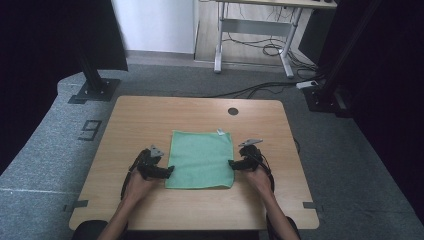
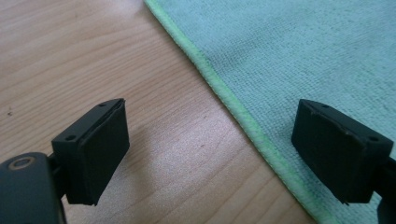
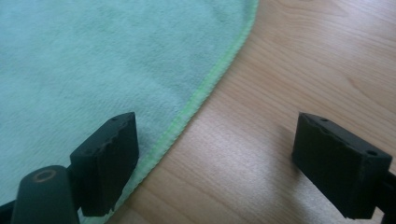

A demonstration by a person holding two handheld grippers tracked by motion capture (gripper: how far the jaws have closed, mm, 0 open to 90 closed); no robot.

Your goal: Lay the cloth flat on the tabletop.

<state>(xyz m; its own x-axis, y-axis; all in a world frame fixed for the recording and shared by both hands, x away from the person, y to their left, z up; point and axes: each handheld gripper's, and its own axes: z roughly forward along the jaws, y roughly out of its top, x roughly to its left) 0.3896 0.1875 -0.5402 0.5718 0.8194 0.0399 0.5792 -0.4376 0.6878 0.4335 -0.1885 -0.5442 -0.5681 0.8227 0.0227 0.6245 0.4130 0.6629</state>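
Item: green cloth (image 1: 201,159), lying spread flat near the middle of the tabletop (image 1: 140,117), a small white tag at its far right corner.

Left gripper (image 1: 169,171): sitting at the cloth's left edge, toward the near corner. Jaws standing wide, holding nothing; in the left gripper view the stitched hem (image 2: 243,116) is running between them, one jaw over the cloth, the other over bare wood.

Right gripper (image 1: 231,163): sitting at the cloth's right edge, toward the near corner. Jaws likewise standing wide and empty, straddling the hem (image 3: 196,98) in the right gripper view.

Step in hand, as judged: both grippers are lining up to pinch the cloth's side edges, probably for a fold or lift.

Handling notes: the lower jaw of each gripper should be sliding under the hem before closing, so the pads catch fabric and not only wood. Closing both sides together and at matching points along the edges should be keeping the cloth square. The cloth is looking thin and limp, so a shallow bite may be slipping off.
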